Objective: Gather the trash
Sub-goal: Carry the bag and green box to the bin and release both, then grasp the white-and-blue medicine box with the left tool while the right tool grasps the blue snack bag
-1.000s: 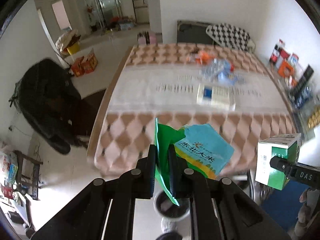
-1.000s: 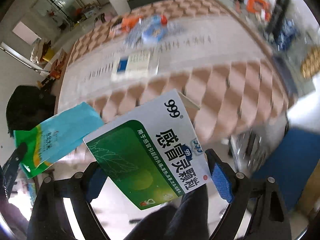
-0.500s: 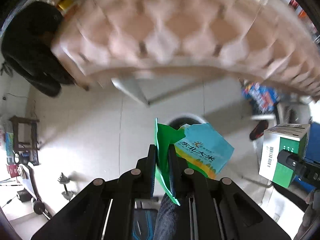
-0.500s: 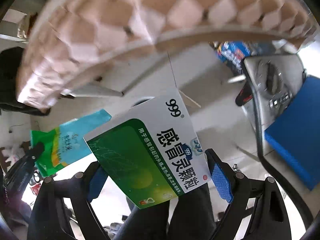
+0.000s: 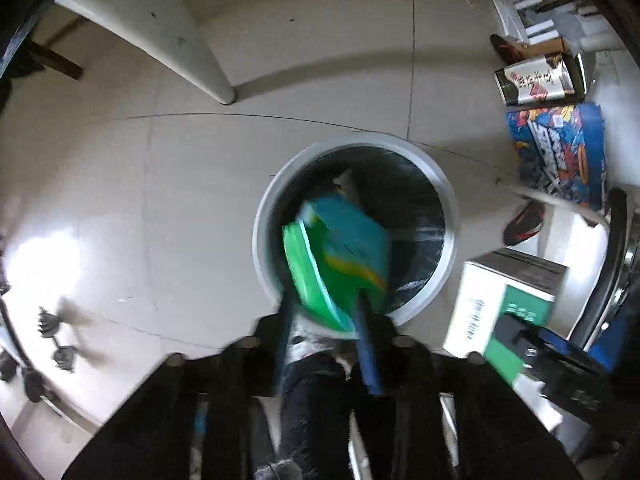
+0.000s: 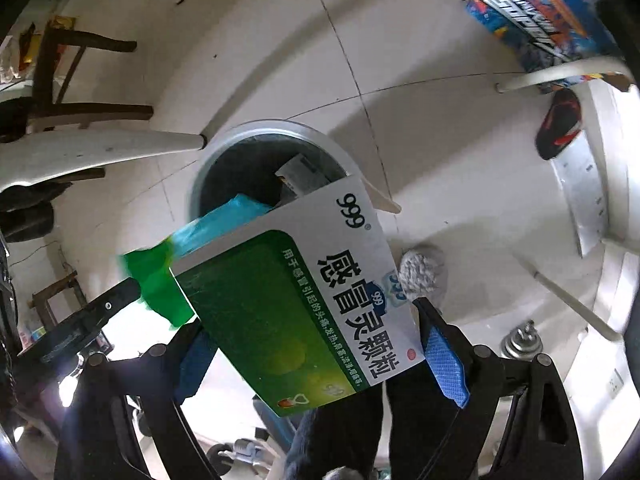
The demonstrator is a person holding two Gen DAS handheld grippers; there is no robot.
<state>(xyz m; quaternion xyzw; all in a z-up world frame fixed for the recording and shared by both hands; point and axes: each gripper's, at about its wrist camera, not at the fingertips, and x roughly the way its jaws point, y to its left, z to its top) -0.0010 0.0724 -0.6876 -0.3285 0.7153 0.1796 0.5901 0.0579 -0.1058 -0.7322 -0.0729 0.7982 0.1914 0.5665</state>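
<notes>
Left wrist view: left claw (image 5: pixel 324 324) gapes, bag (image 5: pixel 340 256) dropping toward bin (image 5: pixel 264 208) ahead. Right claw (image 6: pixel 316 332) grips box (image 6: pixel 296 300); centre it over bin before releasing.

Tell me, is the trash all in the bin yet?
Not yet. Some trash already lies in the bin. The left gripper looks open, with the bag over the bin. The right gripper holds the box, to drop next.

the left gripper (image 5: pixel 324 332) has its jaws spread apart, and a blurred green and blue bag (image 5: pixel 340 260) is over the round trash bin (image 5: pixel 260 216). at right, the right gripper (image 5: pixel 536 350) holds a green and white box (image 5: pixel 480 312).
</notes>
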